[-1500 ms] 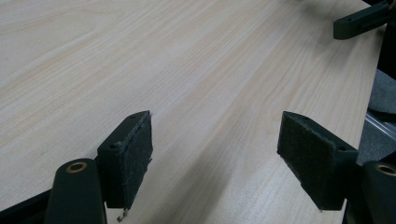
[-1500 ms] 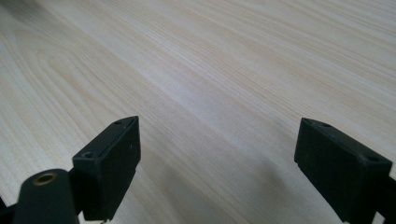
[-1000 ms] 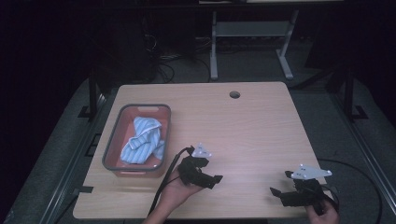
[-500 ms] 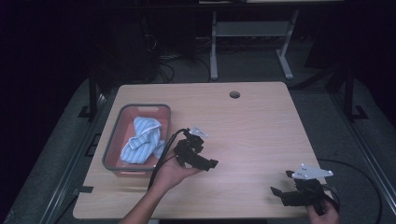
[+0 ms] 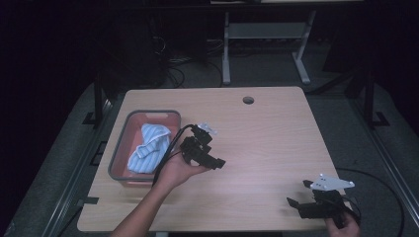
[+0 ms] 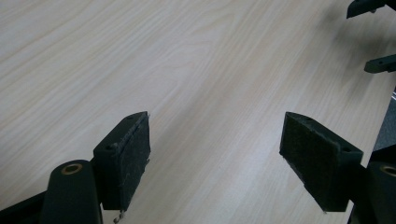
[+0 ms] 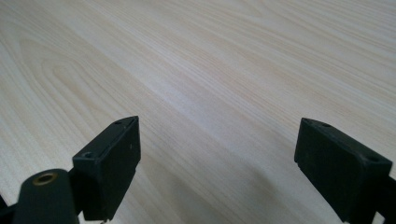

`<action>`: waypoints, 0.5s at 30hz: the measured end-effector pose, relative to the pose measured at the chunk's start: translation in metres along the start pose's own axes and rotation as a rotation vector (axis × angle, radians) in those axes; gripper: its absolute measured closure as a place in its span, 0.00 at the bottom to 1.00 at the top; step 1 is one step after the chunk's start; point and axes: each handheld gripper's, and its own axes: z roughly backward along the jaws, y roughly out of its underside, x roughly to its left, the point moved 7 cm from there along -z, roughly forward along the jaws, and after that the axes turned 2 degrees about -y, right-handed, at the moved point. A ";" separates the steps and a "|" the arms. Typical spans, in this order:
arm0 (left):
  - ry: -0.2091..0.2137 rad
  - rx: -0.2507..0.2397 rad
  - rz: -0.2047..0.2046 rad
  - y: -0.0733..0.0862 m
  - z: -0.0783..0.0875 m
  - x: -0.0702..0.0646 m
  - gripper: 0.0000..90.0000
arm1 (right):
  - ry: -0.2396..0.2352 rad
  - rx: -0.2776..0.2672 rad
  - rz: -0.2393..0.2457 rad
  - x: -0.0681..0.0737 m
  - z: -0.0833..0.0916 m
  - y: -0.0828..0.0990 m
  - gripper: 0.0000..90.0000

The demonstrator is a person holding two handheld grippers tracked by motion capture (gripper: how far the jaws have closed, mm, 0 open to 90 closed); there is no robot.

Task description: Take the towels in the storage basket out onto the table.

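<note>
A blue-and-white striped cloth [image 5: 148,148] lies crumpled in a heap inside a shallow bin [image 5: 120,148] with a grey rim and reddish inner walls, which sits on the left part of the tabletop [image 5: 267,133]. The left gripper [image 5: 212,159] is held above the tabletop just beside the bin's right edge, its cable looping back toward the person's hand [image 5: 180,170]. In the left gripper view its jaws stand wide apart with only bare wood between them. The right gripper [image 5: 299,203] is low at the near right corner, well apart from the bin, and its jaws are likewise spread with nothing held. The tabletop is pale wood grain with a round cable hole [image 5: 248,100] near its far edge. Beyond it the room is dark, with a grey metal frame [image 5: 262,34] and cables on the floor.
</note>
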 end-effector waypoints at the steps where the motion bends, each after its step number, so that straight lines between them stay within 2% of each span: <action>1: -0.009 -0.003 0.000 -0.001 0.002 0.002 0.27 | -0.001 0.000 -0.001 0.000 0.000 0.000 0.15; 7: -0.043 0.006 -0.010 -0.009 0.011 0.011 0.26 | -0.002 -0.005 -0.004 -0.002 0.000 0.001 0.15; 9: -0.043 0.000 0.008 -0.012 0.015 0.016 0.26 | -0.003 -0.006 -0.011 -0.002 0.000 0.001 0.15; 11: -0.049 0.002 0.007 -0.013 0.017 0.018 0.26 | -0.005 -0.004 -0.012 -0.002 0.000 0.002 0.15; 15: -0.070 -0.011 0.049 -0.015 0.025 0.033 0.26 | -0.002 -0.008 -0.004 -0.002 0.001 0.001 0.15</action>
